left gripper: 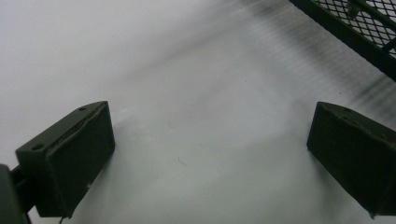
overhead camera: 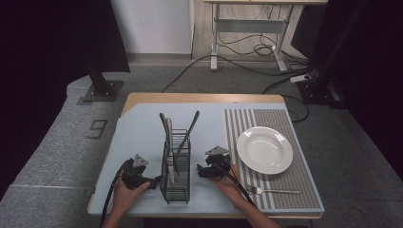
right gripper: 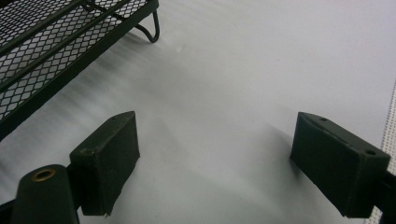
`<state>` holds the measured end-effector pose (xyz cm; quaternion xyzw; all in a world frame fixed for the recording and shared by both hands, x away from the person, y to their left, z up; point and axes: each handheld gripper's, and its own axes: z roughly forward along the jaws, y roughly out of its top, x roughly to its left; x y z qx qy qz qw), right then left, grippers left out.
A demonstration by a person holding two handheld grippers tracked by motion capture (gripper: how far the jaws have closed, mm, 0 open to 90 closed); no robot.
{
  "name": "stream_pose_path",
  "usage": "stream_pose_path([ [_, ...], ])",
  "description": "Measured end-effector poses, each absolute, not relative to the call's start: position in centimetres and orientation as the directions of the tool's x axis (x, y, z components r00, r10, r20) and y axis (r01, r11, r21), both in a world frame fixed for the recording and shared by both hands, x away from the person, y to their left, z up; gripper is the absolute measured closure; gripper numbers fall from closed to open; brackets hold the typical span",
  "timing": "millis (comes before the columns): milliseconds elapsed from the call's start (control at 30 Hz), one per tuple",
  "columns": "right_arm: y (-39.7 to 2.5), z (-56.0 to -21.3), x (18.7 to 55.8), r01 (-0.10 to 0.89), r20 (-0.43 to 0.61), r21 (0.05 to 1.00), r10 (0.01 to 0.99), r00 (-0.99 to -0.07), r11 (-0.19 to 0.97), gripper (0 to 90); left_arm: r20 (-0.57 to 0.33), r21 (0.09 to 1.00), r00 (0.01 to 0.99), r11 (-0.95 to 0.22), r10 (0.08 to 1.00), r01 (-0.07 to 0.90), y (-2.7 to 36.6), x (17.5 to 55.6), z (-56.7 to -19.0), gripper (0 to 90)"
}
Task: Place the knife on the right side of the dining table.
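Nearest to me, my left hand (overhead camera: pixel 124 189) holds the left gripper (overhead camera: pixel 153 182) low over the pale blue mat (overhead camera: pixel 138 128), its jaws spread wide with nothing between them; in the left gripper view I see bare mat between the two black pads. My right hand (overhead camera: pixel 228 183) holds the right gripper (overhead camera: pixel 200 171) the same way, jaws wide apart and empty, bare mat between them in the right gripper view.

Between the two grippers stands the black wire mesh cutlery basket (overhead camera: pixel 176 180), upright, with each gripper just beside it. Several utensils (overhead camera: pixel 168 137) stand in it, handles leaning out at the top; I cannot tell what each one is.

To my right a fork (overhead camera: pixel 272 191) lies flat on the grey striped placemat (overhead camera: pixel 304 175), near the front edge. Farther back on that placemat sits a white plate (overhead camera: pixel 264 149), empty.

Beyond the wooden table (overhead camera: pixel 204 98), on the grey floor to the left, there is a mark reading "9" (overhead camera: pixel 98 128). Farther still, cables (overhead camera: pixel 247 47) trail under a desk frame (overhead camera: pixel 249 26).
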<state>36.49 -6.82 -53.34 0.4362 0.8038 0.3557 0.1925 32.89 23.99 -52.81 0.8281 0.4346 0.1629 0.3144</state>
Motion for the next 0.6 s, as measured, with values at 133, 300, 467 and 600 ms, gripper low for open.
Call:
stream_pose_path([
  [133,-6.81,-53.34,36.51,0.567,0.000,0.739,0.842,-0.540,0.364,12.6,-0.003,0.662,0.569,-0.425,0.822,0.617,23.98,32.89,-52.81,0.2],
  [300,-6.85,-53.35,36.56,0.572,0.004,0.738,0.844,-0.536,0.359,11.8,-0.004,0.662,0.569,-0.425,0.822,0.617,23.98,32.88,-52.81,0.2],
  [467,-6.88,-53.31,36.56,0.573,0.010,0.738,0.844,-0.537,0.356,12.8,-0.003,0.662,0.570,-0.425,0.822,0.617,23.98,32.89,-52.80,0.2],
  [600,-7.16,-53.07,36.66,0.577,0.031,0.743,0.843,-0.537,0.340,16.0,-0.003,0.663,0.570,-0.425,0.822,0.617,23.98,32.89,-52.81,0.2],
])
